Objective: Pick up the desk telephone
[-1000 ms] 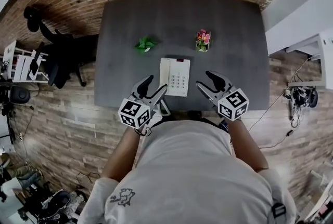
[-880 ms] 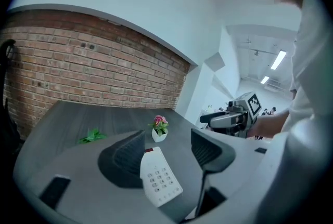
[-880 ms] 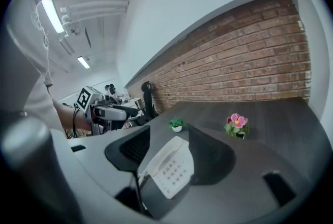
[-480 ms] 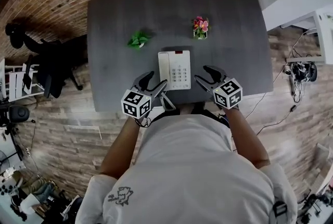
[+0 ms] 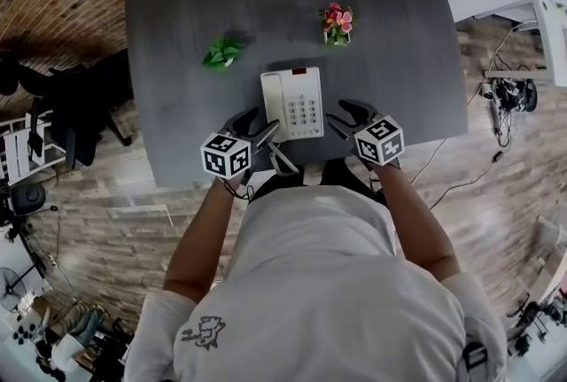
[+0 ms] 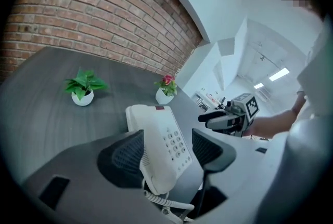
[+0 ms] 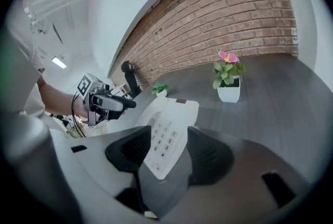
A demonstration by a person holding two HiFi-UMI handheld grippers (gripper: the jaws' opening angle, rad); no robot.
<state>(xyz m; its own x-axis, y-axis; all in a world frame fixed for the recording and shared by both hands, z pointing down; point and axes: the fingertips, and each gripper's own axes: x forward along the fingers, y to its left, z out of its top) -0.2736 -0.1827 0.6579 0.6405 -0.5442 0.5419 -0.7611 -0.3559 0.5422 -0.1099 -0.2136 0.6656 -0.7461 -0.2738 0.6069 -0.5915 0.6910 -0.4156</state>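
Observation:
A white desk telephone (image 5: 292, 103) with its handset on the left lies on the dark grey desk (image 5: 177, 26); its coiled cord (image 5: 282, 160) hangs off the near edge. My left gripper (image 5: 255, 127) hovers open at the phone's near left corner. In the left gripper view the telephone (image 6: 158, 140) shows between the pads (image 6: 125, 158), which do not press on it. My right gripper (image 5: 345, 116) is by the near right corner, its jaws wide and closing. In the right gripper view the telephone (image 7: 169, 129) lies just ahead of those jaws, nothing gripped.
A small green plant (image 5: 221, 52) and a pink flower in a white pot (image 5: 337, 21) stand behind the phone. A black office chair (image 5: 75, 110) is left of the desk. A brick wall runs behind it, and cables (image 5: 505, 92) lie on the floor at right.
Both grippers have come down towards the desk and closer to the phone's near corners. The phone has not moved.

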